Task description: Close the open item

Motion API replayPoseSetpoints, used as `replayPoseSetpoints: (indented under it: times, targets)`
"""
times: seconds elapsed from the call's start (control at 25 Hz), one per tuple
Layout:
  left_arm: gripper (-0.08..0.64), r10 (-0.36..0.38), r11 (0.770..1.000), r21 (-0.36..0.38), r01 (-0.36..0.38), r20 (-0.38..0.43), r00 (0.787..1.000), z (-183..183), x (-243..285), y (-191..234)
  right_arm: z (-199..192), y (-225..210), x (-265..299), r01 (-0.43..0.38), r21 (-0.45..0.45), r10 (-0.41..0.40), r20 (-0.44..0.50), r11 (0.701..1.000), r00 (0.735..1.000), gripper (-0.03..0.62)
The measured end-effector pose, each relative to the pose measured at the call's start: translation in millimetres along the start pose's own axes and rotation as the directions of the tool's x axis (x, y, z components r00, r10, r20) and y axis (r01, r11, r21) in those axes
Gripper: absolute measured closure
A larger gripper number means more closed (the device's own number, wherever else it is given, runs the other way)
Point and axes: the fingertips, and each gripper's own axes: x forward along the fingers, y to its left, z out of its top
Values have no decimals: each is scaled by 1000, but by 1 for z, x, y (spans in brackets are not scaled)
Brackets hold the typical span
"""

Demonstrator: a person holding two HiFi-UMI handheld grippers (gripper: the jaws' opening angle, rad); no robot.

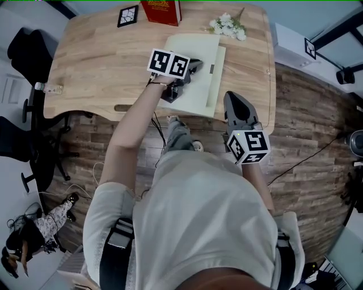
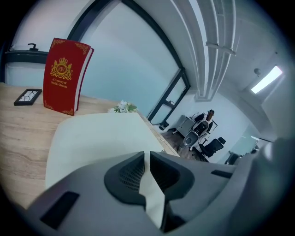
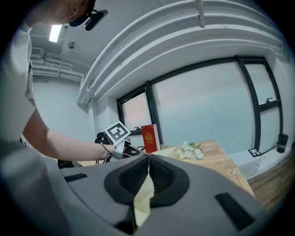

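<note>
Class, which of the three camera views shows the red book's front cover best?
The left gripper view: the red book stands upright and close, its gold crest plain. The head view crops the book at the frame's top; the right gripper view shows the book small and distant.

In the head view the left claw [image 1: 194,67] hides its own jaws and the part of the pale folder [image 1: 198,96] beneath it. In the left gripper view a pale strip fills the slit between those jaws; whether the pads pinch it cannot be told. Beyond the claw the red book [image 1: 162,11] is cut off by the top edge, and the small black frame [image 1: 128,16] beside it is too small to read.
</note>
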Motion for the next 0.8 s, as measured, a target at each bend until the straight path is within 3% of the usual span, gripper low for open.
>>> replayPoseSetpoints:
  times: [0.32, 0.8]
  targets:
    - [509, -15, 1000, 24, 17, -97, 995, -14, 23, -5, -2, -10, 0, 25, 12, -25, -8, 1000, 1000, 572]
    - [511, -55, 998, 8, 57, -155, 986, -28, 47, -12, -4, -19, 1, 52, 22, -52, -20, 998, 998, 572]
